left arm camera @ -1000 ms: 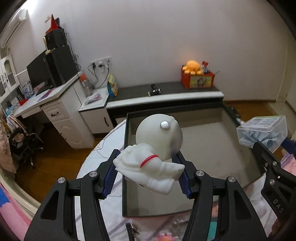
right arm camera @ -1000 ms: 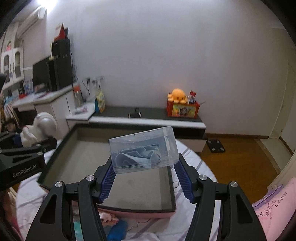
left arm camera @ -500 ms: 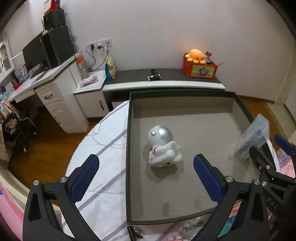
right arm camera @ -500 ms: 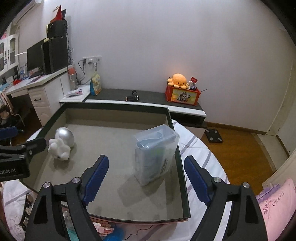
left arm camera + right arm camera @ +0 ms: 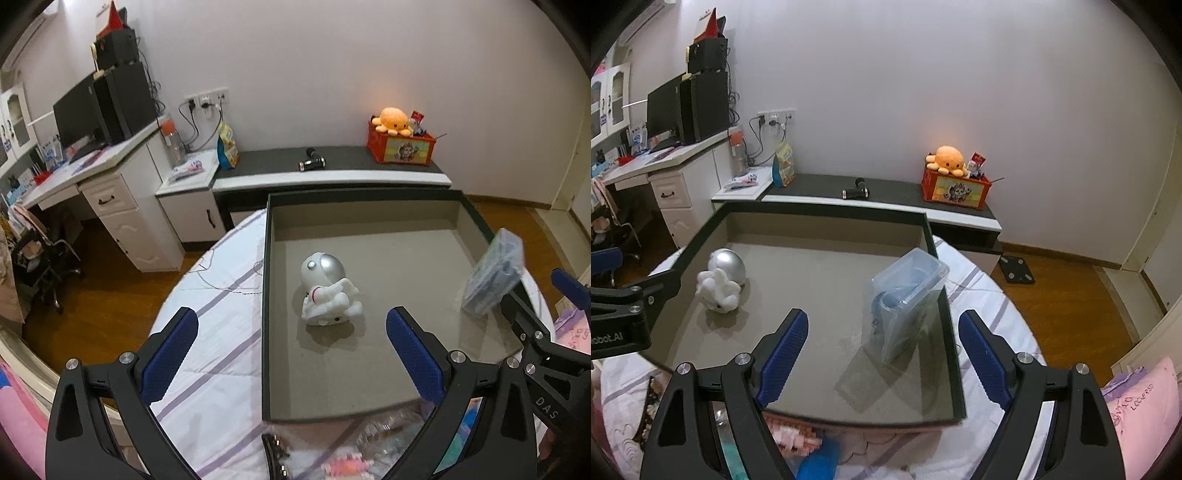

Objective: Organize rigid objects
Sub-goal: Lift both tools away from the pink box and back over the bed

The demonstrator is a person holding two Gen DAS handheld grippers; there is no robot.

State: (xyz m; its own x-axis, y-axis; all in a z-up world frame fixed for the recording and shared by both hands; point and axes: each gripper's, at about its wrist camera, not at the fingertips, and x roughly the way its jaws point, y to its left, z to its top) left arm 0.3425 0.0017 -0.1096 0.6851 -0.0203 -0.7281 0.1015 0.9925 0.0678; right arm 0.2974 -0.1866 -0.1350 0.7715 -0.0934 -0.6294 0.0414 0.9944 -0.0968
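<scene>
Dark tray (image 5: 369,413) on round table holds both items.
Clear plastic box (image 5: 905,299) leans tilted against tray's right wall.
Astronaut figure (image 5: 327,290) lies on side, left-centre of floor.
Left gripper (image 5: 291,356) and right gripper (image 5: 882,354) released, jaws just opened, nothing between.
Judgement: withdraw straight back and up, avoid nudging box; it could topple.
</scene>
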